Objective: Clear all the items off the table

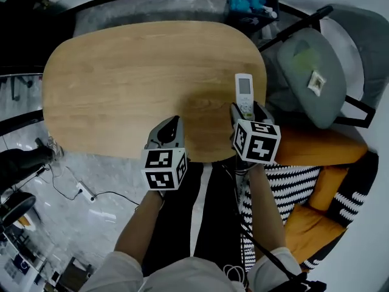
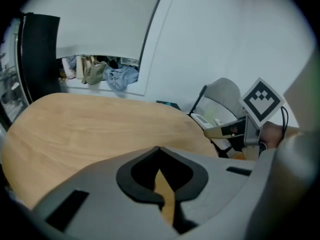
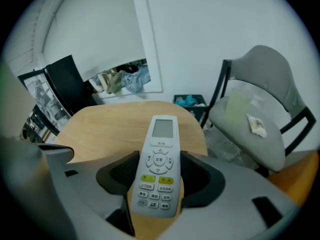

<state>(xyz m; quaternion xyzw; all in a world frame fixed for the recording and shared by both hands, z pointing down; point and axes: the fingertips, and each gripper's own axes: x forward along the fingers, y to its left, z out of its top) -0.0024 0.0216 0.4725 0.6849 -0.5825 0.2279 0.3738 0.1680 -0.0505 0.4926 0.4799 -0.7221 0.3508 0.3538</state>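
White remote control (image 1: 244, 94) lies over the right end of the wooden table (image 1: 134, 72). Its long axis runs along the right gripper (image 1: 248, 111), with the screen end pointing away from the person. The right jaws clamp its two sides. Left gripper (image 1: 175, 123) has its jaws pressed together, holding nothing. Dark bin (image 1: 252, 5) beyond the table holds blue items.

Item: table (image 1: 134, 84), one, in front of me. Oval top, pale wood grain, matte finish. It stands on a grey marbled floor (image 1: 109, 181).
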